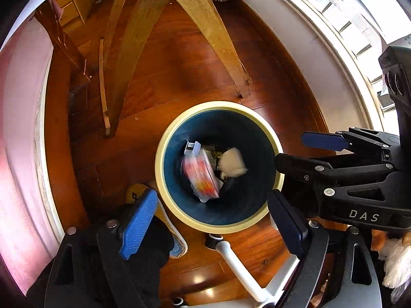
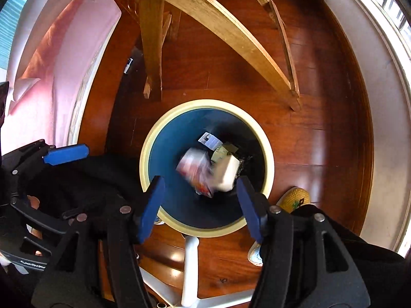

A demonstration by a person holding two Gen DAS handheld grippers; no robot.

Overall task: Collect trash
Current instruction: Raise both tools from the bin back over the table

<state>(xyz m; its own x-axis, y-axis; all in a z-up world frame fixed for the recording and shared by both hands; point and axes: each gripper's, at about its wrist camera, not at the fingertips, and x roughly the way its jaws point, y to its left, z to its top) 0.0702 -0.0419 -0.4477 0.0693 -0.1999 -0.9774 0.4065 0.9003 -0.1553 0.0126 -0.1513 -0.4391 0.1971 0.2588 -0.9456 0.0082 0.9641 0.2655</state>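
A round bin (image 1: 259, 220) with a cream rim and dark blue inside stands on the wooden floor; it also shows in the right wrist view (image 2: 147, 154). Inside it, a blurred red and white packet (image 1: 201, 177) (image 2: 196, 170) is in motion beside a white crumpled lump (image 1: 232, 161) (image 2: 227, 173) and other scraps. My left gripper (image 1: 215, 223) hangs open and empty above the bin's near rim. My right gripper (image 2: 200, 205) is open and empty above the bin; it also shows from the side in the left wrist view (image 1: 295, 151).
Wooden chair legs (image 1: 205, 25) (image 2: 218, 20) stand beyond the bin. A white swivel-chair base (image 1: 239, 264) (image 2: 190, 264) lies near me. A yellow slipper (image 2: 295, 197) (image 1: 136, 192) sits beside the bin. Pink bedding (image 2: 51, 77) is at left, a white wall (image 1: 295, 46) at right.
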